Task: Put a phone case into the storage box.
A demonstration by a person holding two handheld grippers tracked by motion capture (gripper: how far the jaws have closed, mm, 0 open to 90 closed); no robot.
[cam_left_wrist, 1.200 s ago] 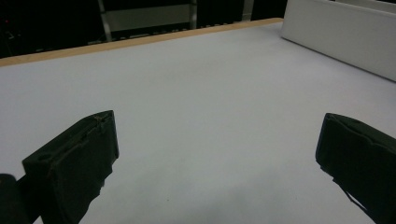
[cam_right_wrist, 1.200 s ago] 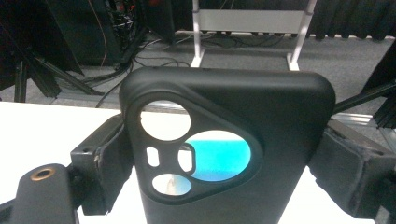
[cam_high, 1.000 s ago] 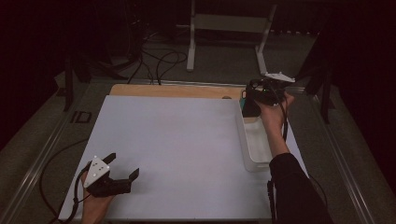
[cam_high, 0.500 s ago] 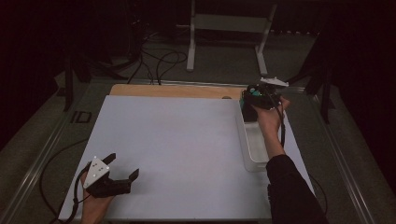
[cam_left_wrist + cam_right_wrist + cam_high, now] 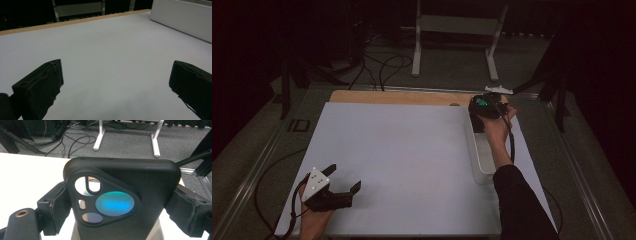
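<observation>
Right gripper [image 5: 484, 107] sat at about 2 o'clock on the table [image 5: 412, 150], jaws clamped on the two sides of a black phone case [image 5: 122, 195], held above the far end of the white bin [image 5: 482, 155]. Pickup judged done; the case's destination could not be told, so placing remained. Left gripper [image 5: 343, 186] rested at 7 o'clock on the bare surface, jaws spread wide, holding nothing, apparently not yet involved.
</observation>
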